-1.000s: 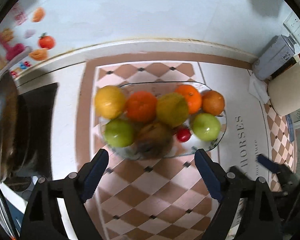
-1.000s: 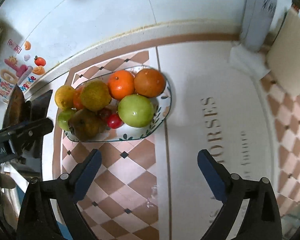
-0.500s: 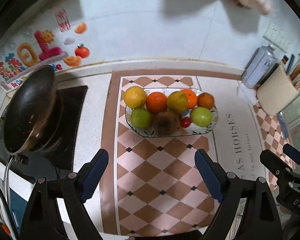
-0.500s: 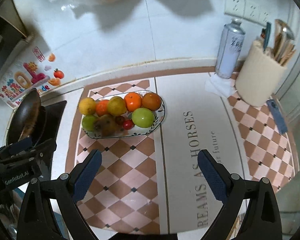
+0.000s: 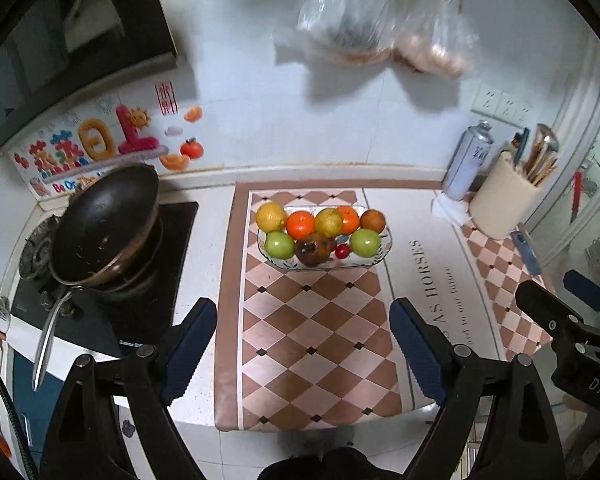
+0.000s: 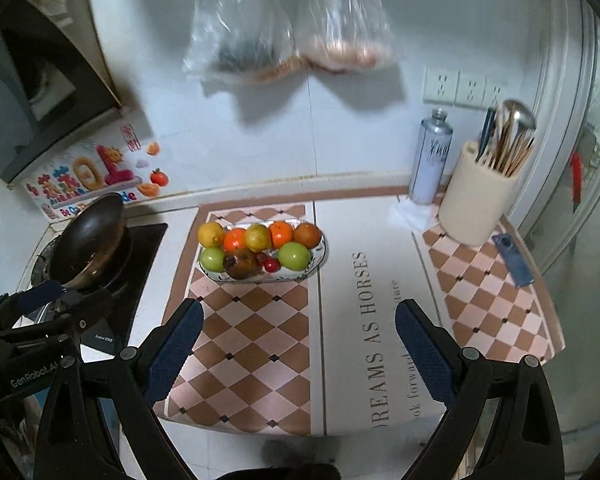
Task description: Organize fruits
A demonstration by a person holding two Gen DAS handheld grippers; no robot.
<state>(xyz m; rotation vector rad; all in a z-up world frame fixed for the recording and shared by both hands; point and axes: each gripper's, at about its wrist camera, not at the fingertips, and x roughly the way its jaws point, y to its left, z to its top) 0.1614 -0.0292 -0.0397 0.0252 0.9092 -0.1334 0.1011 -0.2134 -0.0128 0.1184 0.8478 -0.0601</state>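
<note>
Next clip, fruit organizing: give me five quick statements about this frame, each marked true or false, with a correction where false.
1. All the fruit sits in the oval dish. True.
2. The left gripper is clamped on a green apple. False: its jaws stand open and empty above the checkered mat.
3. The dish holds two green apples, one near the left end and one near the right. True.
4. The dark pan sits to the right of the dish. False: it is on the stove to the left.
5. The right gripper holds an orange. False: its jaws are open with nothing between them.
</note>
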